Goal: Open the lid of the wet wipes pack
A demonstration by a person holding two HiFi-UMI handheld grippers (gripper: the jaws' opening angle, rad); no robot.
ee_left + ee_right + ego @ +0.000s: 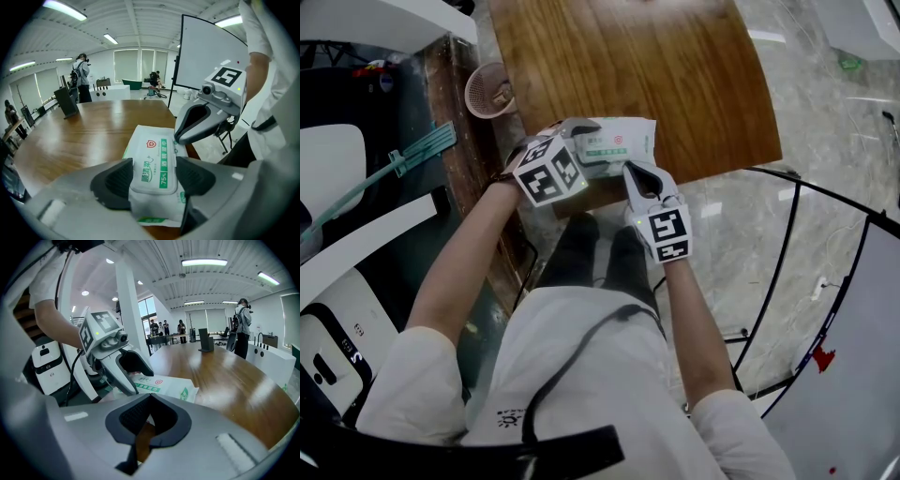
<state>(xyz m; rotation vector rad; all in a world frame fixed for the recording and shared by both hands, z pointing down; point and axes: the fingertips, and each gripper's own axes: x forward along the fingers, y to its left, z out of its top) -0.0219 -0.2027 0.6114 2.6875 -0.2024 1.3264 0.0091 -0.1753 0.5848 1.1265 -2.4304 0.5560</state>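
The white and green wet wipes pack (623,141) lies flat on the wooden table (675,66), close to its near edge. Its lid (152,171) lies flat against the pack. My left gripper (579,133) comes in from the left. In the left gripper view it (154,177) stands open, its dark pads (115,183) on either side of the lid. My right gripper (632,172) is shut, with its tips (178,139) at the pack's right edge beside the lid. Whether they pinch anything there is hidden. In the right gripper view the closed jaws (150,397) show only table behind them.
A pink mesh basket (490,91) stands on the floor left of the table. A whiteboard on a black frame (853,309) is at the right. People stand far across the room (82,77). A white machine (44,364) sits by my left side.
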